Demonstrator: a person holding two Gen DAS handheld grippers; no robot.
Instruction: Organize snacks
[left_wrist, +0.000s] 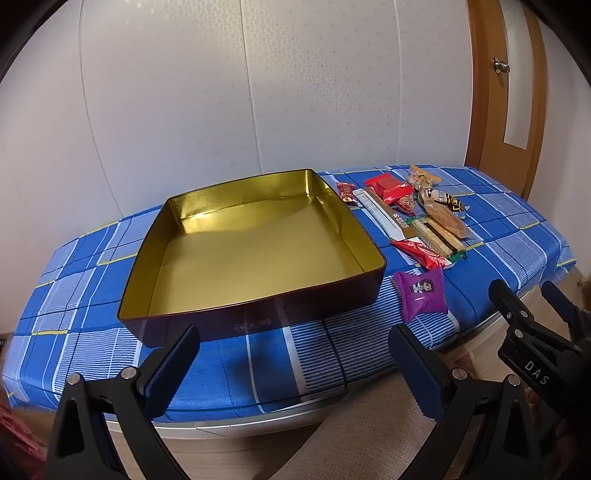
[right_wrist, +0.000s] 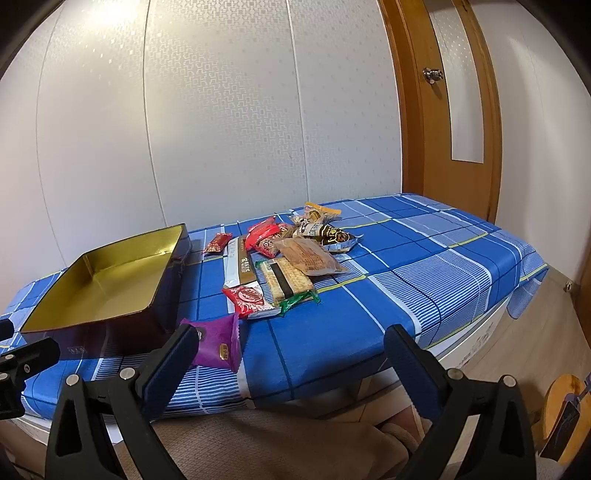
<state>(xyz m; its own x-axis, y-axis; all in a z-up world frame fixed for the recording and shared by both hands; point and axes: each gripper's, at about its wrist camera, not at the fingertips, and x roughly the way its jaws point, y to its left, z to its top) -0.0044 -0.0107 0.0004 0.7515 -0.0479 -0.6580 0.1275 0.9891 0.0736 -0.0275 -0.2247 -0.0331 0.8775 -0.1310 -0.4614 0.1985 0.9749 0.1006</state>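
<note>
Left gripper (left_wrist: 295, 365) hanging spread, gripping nothing | right gripper (right_wrist: 291, 365) likewise gaping, hovering off the table edge | purple packet (right_wrist: 218, 345) lying just ahead of its left finger | snack pile (right_wrist: 284, 258) waiting beyond, right of tin (left_wrist: 236, 314) | tin sitting unfilled; sorting apparently not begun.

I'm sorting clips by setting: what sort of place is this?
Probably a room in a home: a wooden door with a knob, wallpapered walls, and a low surface under a blue plaid cloth holding snacks.
</note>
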